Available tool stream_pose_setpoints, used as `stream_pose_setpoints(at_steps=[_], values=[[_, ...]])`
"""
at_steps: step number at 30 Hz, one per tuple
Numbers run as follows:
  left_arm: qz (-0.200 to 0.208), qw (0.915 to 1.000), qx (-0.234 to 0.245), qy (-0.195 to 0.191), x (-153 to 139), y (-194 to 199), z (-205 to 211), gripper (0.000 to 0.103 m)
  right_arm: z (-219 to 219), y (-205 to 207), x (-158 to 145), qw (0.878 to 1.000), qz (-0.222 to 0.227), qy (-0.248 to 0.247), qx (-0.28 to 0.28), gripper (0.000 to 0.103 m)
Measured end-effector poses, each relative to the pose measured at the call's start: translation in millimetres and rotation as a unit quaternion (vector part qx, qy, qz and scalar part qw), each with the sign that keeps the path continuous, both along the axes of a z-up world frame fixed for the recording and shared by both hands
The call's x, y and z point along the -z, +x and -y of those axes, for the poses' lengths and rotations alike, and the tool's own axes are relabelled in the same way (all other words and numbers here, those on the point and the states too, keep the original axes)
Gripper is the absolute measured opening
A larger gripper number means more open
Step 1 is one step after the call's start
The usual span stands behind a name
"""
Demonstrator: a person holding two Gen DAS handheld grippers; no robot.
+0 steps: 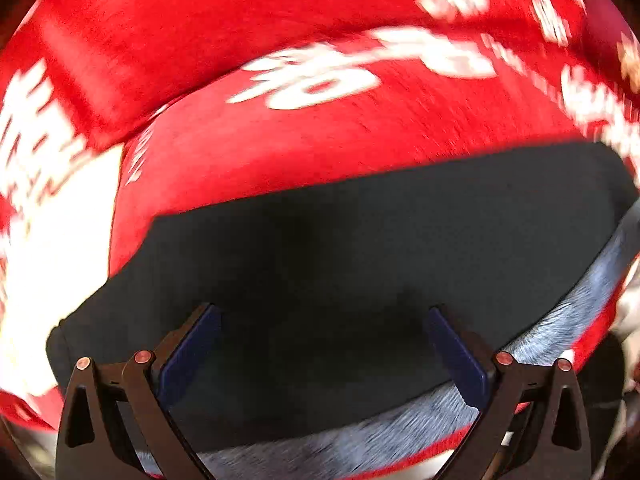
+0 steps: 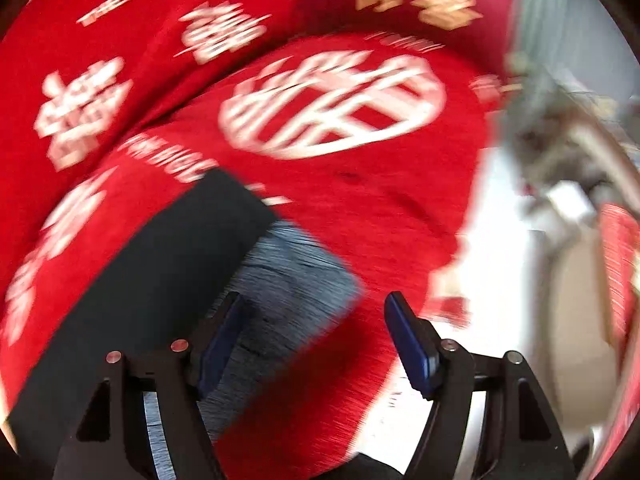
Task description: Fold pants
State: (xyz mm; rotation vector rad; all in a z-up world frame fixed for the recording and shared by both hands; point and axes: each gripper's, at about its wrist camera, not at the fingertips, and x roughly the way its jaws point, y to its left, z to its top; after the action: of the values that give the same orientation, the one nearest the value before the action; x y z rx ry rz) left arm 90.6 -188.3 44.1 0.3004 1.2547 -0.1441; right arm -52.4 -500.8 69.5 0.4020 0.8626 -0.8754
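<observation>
The pants (image 1: 360,248) present as a flat, dark, near-black panel of cloth with a grey, brushed-looking inner face (image 1: 580,304) showing along one edge; both views are motion-blurred, so seams and waistband cannot be made out. They lie on a red blanket (image 1: 320,152) printed with white characters, which covers the surface beneath. From the left wrist camera, the long axis of the dark panel runs across the frame from lower left to upper right, the grey strip following its nearer edge. From the right wrist camera the same cloth runs diagonally from lower left up to an end near centre frame, with the grey portion (image 2: 288,272) beside it. No containers can be identified; blurred pale objects at the right of that view are unreadable. The left gripper (image 1: 320,352) stands with jaws wide apart above the dark cloth, holding nothing. The right gripper (image 2: 316,344) also has its jaws spread, nothing clamped between them.
</observation>
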Motion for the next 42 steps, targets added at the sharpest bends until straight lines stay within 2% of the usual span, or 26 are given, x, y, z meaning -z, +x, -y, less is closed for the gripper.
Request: stream_pose_setpoints(at_steps=[1, 3, 5, 7, 10, 13, 14, 16, 18, 21, 22, 23, 25, 27, 29, 30, 33, 34, 36, 37, 39, 40, 42], values=[[-0.013, 0.9998, -0.004, 0.017, 13.0, 2.9, 4.7, 0.103, -15.4, -1.2, -3.2, 1.000, 0.012, -0.013, -0.016, 0.075], [-0.016, 0.9996, -0.018, -0.015, 17.4, 7.7, -9.8, 0.103, -51.6, 2.1, -9.9, 0.996, 0.026, -0.038, -0.076, 0.080], [-0.030, 0.9983, -0.036, -0.035, 20.8, 16.8, -26.3, 0.103, -94.9, 9.5, -13.4, 0.984, 0.018, -0.084, -0.157, 0.081], [-0.028, 0.9975, -0.059, -0.027, 19.0, 17.1, -52.2, 0.103, -131.9, 16.0, -9.7, 0.968, 0.008, -0.114, -0.223, 0.082], [-0.033, 0.9938, -0.104, -0.019, 18.9, 13.2, -101.3, 0.103, -157.2, 26.2, 5.9, 0.956, 0.003, -0.084, -0.282, 0.082], [-0.028, 0.9899, -0.139, 0.001, 16.6, 4.8, -143.3, 0.103, -171.3, 33.4, 22.7, 0.949, -0.008, -0.046, -0.311, 0.082], [-0.025, 0.9878, -0.153, 0.018, 14.9, 3.2, -158.0, 0.103, -174.6, 34.7, 24.9, 0.947, -0.009, -0.038, -0.320, 0.082], [-0.015, 0.9848, -0.172, 0.018, 9.8, -3.5, -185.3, 0.103, -185.2, 38.3, 23.9, 0.936, -0.007, -0.025, -0.350, 0.082], [-0.012, 0.9808, -0.194, 0.007, 7.1, -4.4, -205.7, 0.103, -204.2, 49.0, 22.5, 0.914, -0.012, -0.009, -0.404, 0.082], [-0.015, 0.9723, -0.232, 0.017, 16.4, -4.9, -231.7, 0.103, -233.2, 68.9, 33.6, 0.875, -0.034, 0.038, -0.482, 0.086], [-0.021, 0.9713, -0.237, -0.008, 22.1, -3.2, -238.9, 0.103, -242.3, 76.9, 38.6, 0.858, -0.047, 0.033, -0.511, 0.090], [-0.026, 0.9685, -0.245, -0.036, 25.0, -5.5, -246.6, 0.103, -245.4, 80.9, 40.7, 0.847, -0.052, 0.014, -0.528, 0.096], [-0.034, 0.9636, -0.255, -0.074, 27.4, -14.7, -261.9, 0.103, -236.6, 87.7, 44.4, 0.835, -0.056, -0.007, -0.547, 0.102], [-0.035, 0.9613, -0.256, -0.095, 29.0, -20.8, -272.7, 0.103, -204.1, 96.3, 42.2, 0.843, -0.054, -0.001, -0.535, 0.102], [-0.033, 0.9582, -0.266, -0.101, 30.8, -27.8, -284.8, 0.103, -153.1, 107.5, 37.9, 0.864, -0.051, 0.004, -0.501, 0.102], [-0.031, 0.9563, -0.272, -0.102, 30.8, -31.4, -289.2, 0.103, -120.3, 113.0, 37.1, 0.882, -0.058, -0.007, -0.469, 0.102], [-0.038, 0.9469, -0.292, -0.129, 37.4, -35.7, -303.4, 0.103, -39.2, 122.8, 35.5, 0.917, -0.044, 0.022, -0.397, 0.102], [-0.040, 0.9453, -0.295, -0.133, 39.4, -34.1, -305.8, 0.103, -12.6, 127.5, 36.1, 0.935, -0.063, 0.002, -0.349, 0.102], [-0.037, 0.9458, -0.298, -0.124, 36.3, -35.6, -303.9, 0.103, 27.0, 127.3, 26.3, 0.954, -0.065, -0.003, -0.292, 0.102], [-0.033, 0.9466, -0.300, -0.114, 26.3, -49.6, -292.8, 0.103, 34.3, 127.6, 21.9, 0.960, -0.072, -0.008, -0.272, 0.102], [-0.015, 0.9504, -0.298, -0.088, 13.8, -61.2, -283.2, 0.103, 40.4, 117.0, 6.9, 0.962, -0.039, 0.011, -0.271, 0.102], [-0.008, 0.9535, -0.290, -0.082, 8.9, -66.7, -278.6, 0.103, 36.9, 104.6, -0.2, 0.958, -0.012, 0.028, -0.284, 0.102], [-0.007, 0.9586, -0.270, -0.089, 2.8, -77.0, -268.5, 0.103, 17.0, 79.8, -4.2, 0.941, 0.006, 0.058, -0.333, 0.102]])
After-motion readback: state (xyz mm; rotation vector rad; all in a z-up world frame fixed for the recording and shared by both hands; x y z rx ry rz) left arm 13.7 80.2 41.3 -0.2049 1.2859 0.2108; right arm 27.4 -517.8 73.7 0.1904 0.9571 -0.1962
